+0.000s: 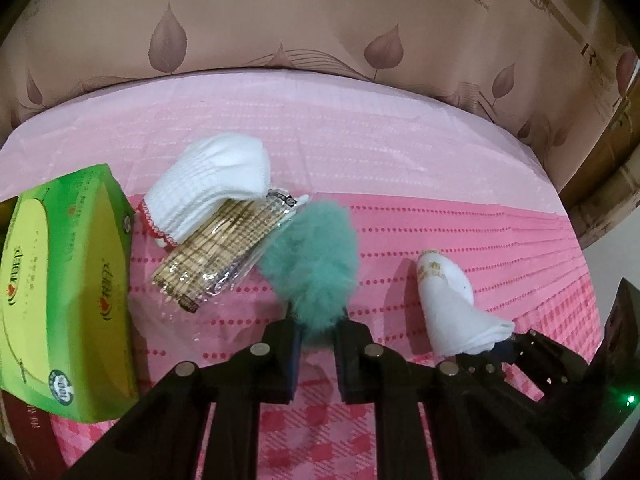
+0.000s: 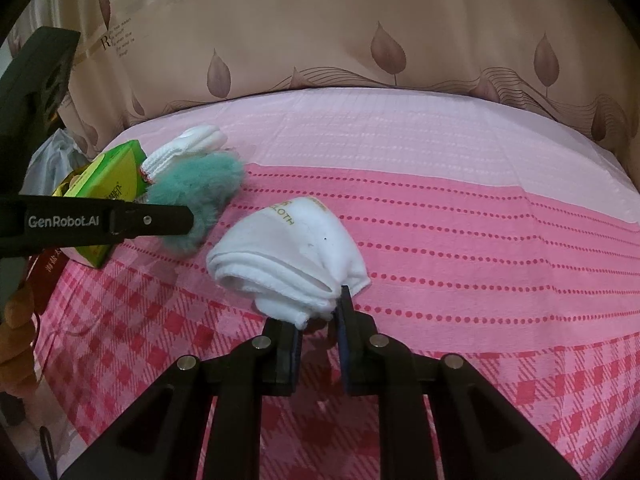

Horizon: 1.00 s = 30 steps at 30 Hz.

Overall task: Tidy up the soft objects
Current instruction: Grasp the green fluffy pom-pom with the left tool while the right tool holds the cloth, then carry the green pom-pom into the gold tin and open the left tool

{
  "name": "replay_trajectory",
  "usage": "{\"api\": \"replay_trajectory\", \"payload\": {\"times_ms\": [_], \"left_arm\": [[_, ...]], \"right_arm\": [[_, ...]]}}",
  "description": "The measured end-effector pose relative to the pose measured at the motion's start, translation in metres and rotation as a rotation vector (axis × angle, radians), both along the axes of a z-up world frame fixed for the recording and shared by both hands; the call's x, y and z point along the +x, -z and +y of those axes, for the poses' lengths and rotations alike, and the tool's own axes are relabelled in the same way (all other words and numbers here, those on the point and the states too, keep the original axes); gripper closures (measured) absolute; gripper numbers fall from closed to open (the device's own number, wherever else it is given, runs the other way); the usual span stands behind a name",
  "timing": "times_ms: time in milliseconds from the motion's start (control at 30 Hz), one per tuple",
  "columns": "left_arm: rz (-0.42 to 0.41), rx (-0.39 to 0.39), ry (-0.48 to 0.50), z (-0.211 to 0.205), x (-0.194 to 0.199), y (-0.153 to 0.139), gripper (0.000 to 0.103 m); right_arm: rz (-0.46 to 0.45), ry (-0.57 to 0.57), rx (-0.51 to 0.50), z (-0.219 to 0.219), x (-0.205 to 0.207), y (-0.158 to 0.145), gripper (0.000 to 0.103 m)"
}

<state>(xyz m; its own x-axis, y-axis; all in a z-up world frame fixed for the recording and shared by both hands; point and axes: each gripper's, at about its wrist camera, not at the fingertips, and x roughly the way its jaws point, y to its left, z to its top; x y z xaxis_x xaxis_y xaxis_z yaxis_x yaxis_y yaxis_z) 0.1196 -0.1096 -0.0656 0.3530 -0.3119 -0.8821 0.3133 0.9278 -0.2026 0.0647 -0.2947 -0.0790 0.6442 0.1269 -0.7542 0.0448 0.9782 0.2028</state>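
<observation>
A teal fluffy ball (image 1: 316, 256) lies on the pink tablecloth (image 1: 420, 160). My left gripper (image 1: 319, 322) is shut on its lower fluff. From the right wrist view the left gripper (image 2: 191, 221) reaches into the teal ball (image 2: 200, 184) from the left. A white folded cloth with gold lettering (image 2: 292, 252) sits just right of the ball. My right gripper (image 2: 318, 316) is shut on the bunched near end of that cloth. In the left wrist view the same cloth (image 1: 448, 300) stands up from the right gripper (image 1: 508, 340).
Left of the ball lie a stack of white knit pieces with red trim (image 1: 212, 184), a plastic-wrapped beige checked cloth (image 1: 224, 244) and a green tissue box (image 1: 64, 280). A leaf-print curtain (image 1: 320, 20) hangs behind the table. A brown plush (image 2: 16, 320) shows at the left edge.
</observation>
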Motion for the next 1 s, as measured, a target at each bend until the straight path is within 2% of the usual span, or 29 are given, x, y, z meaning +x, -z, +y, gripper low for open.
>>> {"api": "replay_trajectory", "payload": {"times_ms": [433, 733, 1000], "left_arm": [[-0.071, -0.006, 0.078, 0.002, -0.032, -0.036, 0.09], [-0.122, 0.014, 0.073, 0.02, -0.049, -0.061, 0.09], [-0.164, 0.042, 0.014, 0.061, -0.055, -0.078, 0.09]], "right_arm": [[0.0, 0.0, -0.001, 0.001, 0.0, -0.001, 0.088], [0.0, 0.0, -0.002, 0.0, 0.0, -0.001, 0.088], [0.0, -0.001, -0.004, 0.0, 0.0, -0.001, 0.088]]}}
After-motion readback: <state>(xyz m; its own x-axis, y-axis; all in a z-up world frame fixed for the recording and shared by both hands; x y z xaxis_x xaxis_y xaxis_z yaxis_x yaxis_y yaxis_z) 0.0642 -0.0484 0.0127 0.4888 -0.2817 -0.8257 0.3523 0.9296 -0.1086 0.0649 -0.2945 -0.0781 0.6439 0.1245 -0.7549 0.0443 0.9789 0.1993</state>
